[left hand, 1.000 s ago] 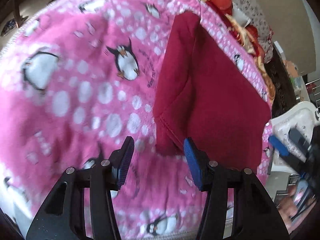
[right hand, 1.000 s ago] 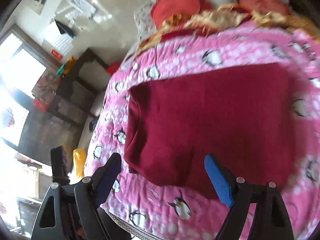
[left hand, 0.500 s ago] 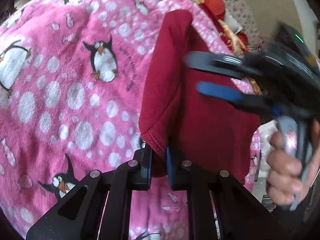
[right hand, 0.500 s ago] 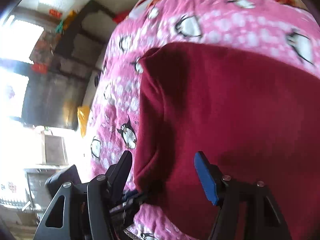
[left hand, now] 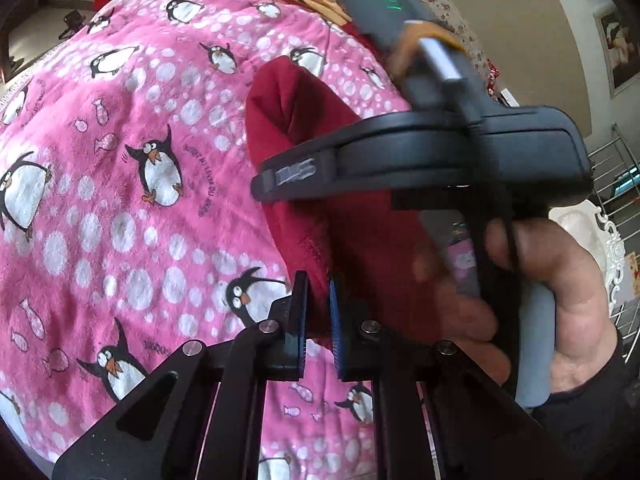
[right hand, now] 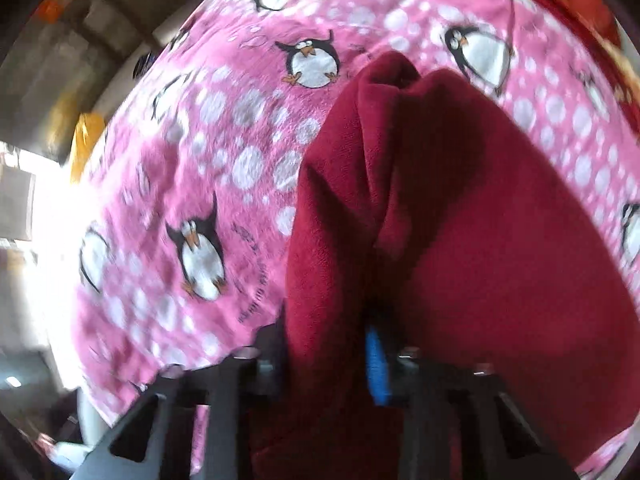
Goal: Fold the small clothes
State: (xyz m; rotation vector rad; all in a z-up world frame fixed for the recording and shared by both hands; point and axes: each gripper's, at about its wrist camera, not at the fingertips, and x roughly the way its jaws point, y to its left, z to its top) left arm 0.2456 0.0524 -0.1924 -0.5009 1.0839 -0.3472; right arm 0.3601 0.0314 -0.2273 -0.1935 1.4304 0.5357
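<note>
A: Grip status?
B: My left gripper (left hand: 318, 318) pinched the red garment (left hand: 304, 184) hem, my right gripper (right hand: 326, 354) clamped its folded edge. Garment lay on the penguin blanket (left hand: 120, 200), open blanket leftward.

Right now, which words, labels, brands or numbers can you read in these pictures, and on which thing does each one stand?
Nothing can be read with certainty.
Curved dark lettering on the pink penguin blanket, beside a penguin: too small and distorted to read.
Raised brand mark on the right gripper's black body, seen from the left wrist: blurred, unreadable.
The red garment shows no text.
</note>
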